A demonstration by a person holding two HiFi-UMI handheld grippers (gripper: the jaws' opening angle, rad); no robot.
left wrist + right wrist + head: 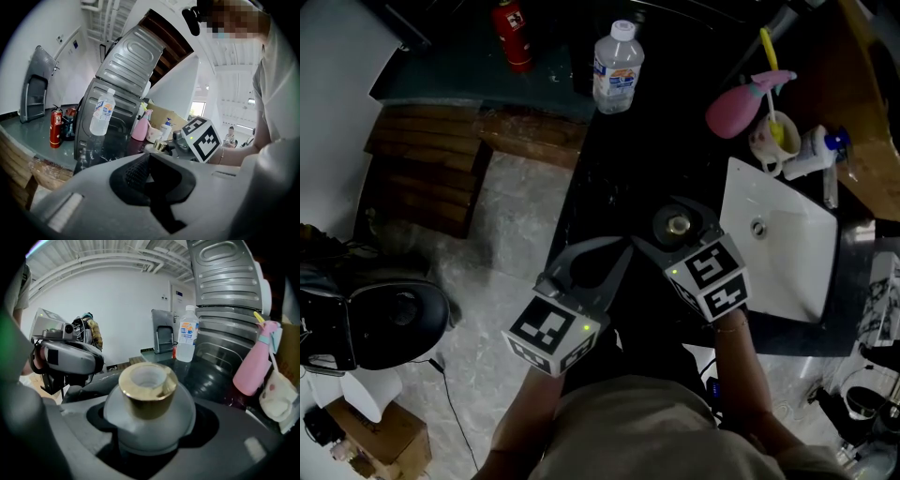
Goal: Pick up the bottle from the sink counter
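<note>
right gripper jaws clasp a round frosted bottle with gold neck; water bottle beyond.

The head camera looked steeply down from above onto the dark counter and sink, with the left gripper and right gripper close beneath it. Each gripper camera rode just behind its own jaws, low over the counter, facing along it; the right one sat very near its gold-necked bottle. All three views shared the water bottle and pink sprayer.
</note>
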